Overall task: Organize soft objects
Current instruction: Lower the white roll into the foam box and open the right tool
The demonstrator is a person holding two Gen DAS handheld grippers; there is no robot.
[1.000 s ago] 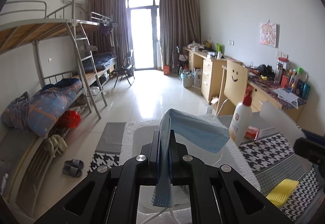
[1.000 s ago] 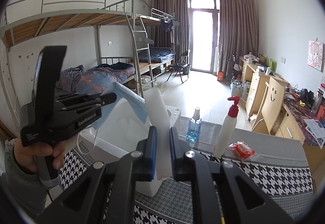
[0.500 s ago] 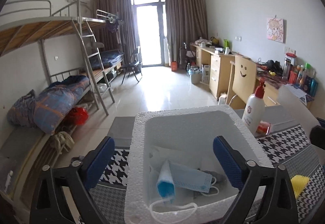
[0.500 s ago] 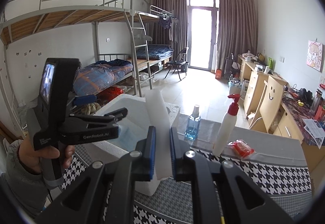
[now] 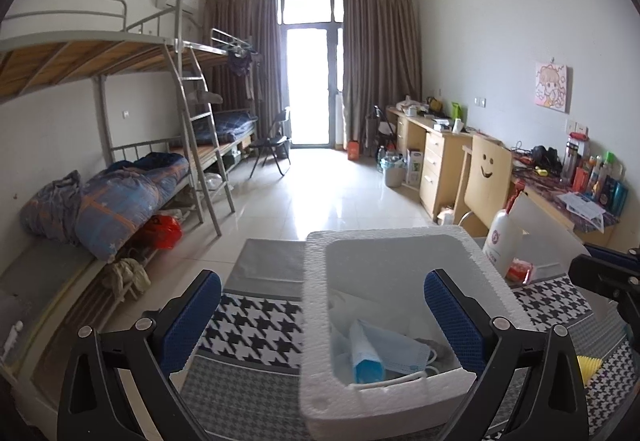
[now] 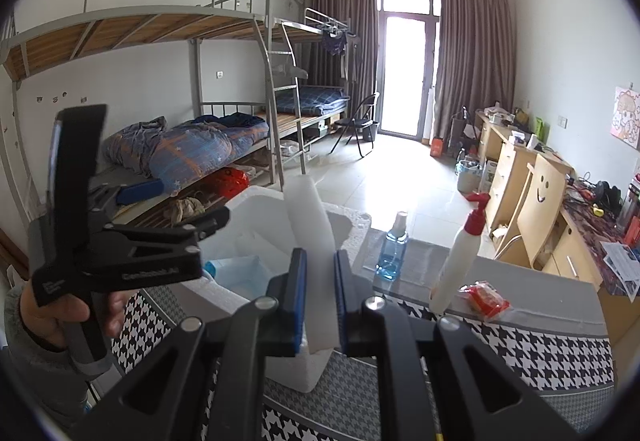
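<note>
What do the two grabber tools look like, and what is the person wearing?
Both tools are black plastic frames with silver bolts and blue pads on the fingers. The left tool has pale lettering on its side and a tall black handle with a screen. The person's hand comes out of a grey sleeve. The right tool looks the same.

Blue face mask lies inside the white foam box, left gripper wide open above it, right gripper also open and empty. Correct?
Not quite. The right gripper is shut on the white foam lid, per the right wrist view. The face mask does lie in the foam box, left gripper open.
</note>
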